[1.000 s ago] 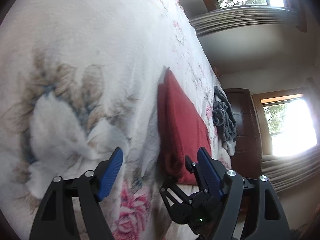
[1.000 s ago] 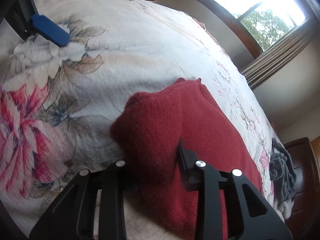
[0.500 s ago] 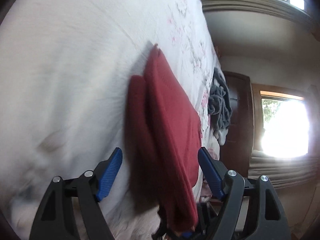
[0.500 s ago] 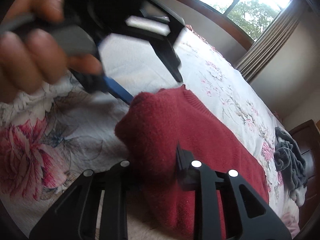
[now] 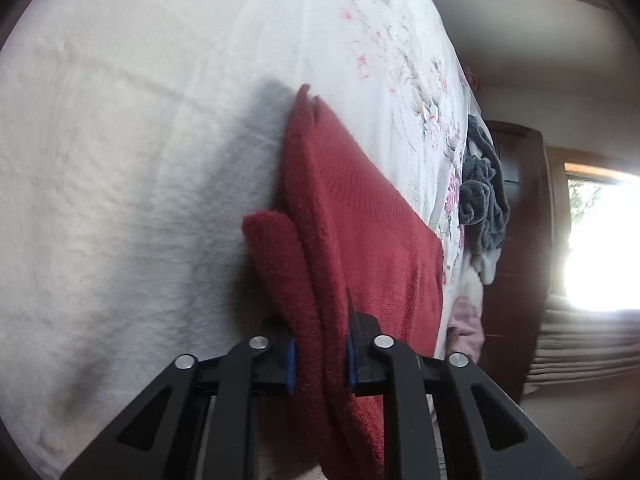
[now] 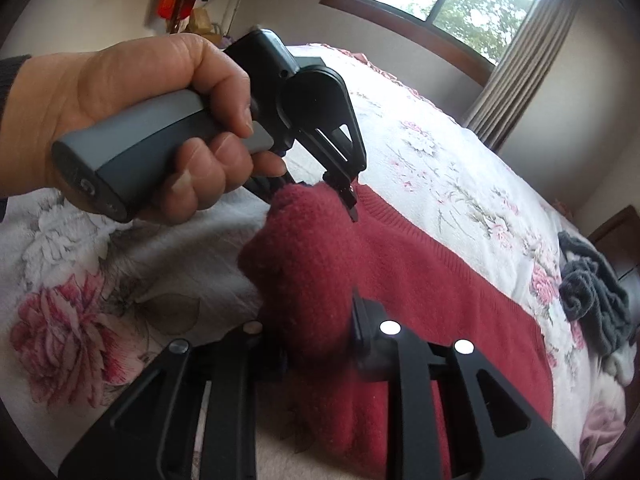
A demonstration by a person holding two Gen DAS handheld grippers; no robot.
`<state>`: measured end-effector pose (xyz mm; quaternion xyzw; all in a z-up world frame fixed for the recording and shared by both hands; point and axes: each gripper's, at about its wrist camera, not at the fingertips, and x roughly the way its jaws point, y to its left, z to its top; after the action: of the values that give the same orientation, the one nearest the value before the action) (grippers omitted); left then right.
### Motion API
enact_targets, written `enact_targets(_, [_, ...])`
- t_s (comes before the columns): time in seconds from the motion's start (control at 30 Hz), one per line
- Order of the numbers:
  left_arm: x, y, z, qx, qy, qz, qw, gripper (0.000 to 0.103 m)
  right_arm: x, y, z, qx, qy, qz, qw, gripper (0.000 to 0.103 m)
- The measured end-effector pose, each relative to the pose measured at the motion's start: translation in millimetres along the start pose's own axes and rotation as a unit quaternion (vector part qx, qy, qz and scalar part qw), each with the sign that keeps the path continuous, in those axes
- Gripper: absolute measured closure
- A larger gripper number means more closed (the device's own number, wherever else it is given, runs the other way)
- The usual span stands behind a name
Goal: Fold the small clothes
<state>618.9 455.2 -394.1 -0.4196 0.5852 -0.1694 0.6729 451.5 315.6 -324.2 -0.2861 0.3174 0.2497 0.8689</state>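
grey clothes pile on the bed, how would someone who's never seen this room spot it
Start at the big bed with the white floral bedspread and follow it to the far end, beside the dark wooden furniture. The grey clothes pile lies crumpled there, past the red sweater. It is the only dark grey, bunched-up item; the sweater is red, spread flat and held by both grippers.

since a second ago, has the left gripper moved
Yes. The left gripper moved in from the bare floral bedspread onto the red sweater and shut on its folded edge; its jaws stood open a second ago.
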Motion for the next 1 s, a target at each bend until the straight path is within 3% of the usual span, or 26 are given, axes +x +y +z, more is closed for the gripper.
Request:
enact_targets(0.27, [-24.4, -90.6, -20.2, 0.068, -0.026, 0.043, 0.9964, 0.088, -45.6, -40.3, -3.9, 0.081, -0.022, 0.032, 0.996, 0.084])
enact_targets(0.53, [-16.0, -174.3, -45.5, 0.115, -0.039, 0.093, 0.9883, 0.088, -94.9, -105.7, -33.1, 0.182, -0.054, 0.06, 0.98, 0.089])
enact_targets(0.67, [-2.1, -199.7, -54.7, 0.125, -0.04, 0.11, 0.9852, 0.088, -104.7, -142.8, -54.5, 0.238, -0.066, 0.08, 0.966, 0.092])
enact_targets(1.0, [41.4, -246.7, -66.0, 0.152, -0.034, 0.156, 0.9755, 0.088, -103.6, -184.9, -88.7, 0.306, -0.088, 0.109, 0.942, 0.094])
